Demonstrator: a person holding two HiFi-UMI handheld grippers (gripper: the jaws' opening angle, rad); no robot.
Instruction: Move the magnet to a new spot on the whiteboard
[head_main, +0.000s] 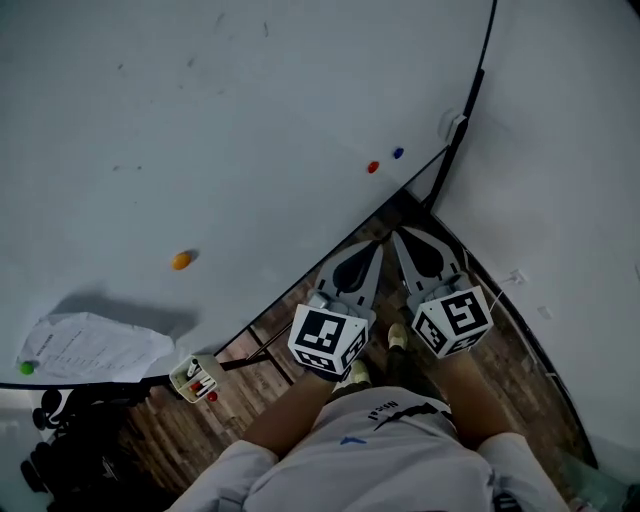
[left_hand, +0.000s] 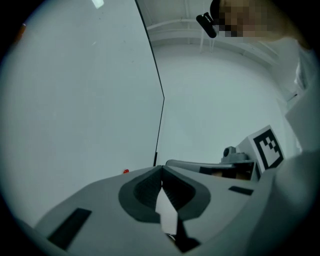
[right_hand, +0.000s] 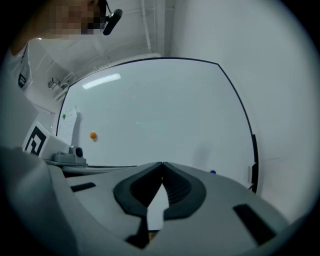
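Standing close to the whiteboard, the person holds both tools low and side by side over the wooden floor, elbows tucked, each pointing level toward the board's lower right corner. The left hand-held gripper has its jaws pressed together with nothing between them, and the right hand-held gripper is likewise closed and empty. To my eye that is a carrying posture for an approach, not a grasp.

No magnet has been taken yet. A red magnet and a blue magnet sit near each other just above that corner, closest to the tips. An orange magnet clings alone farther left, well apart from them. A green magnet pins a sheet of paper at the far left, so it is probably there to stay. Which one is meant I cannot tell, though the red and blue pair lie straight ahead. Either jaws must open before any pick.
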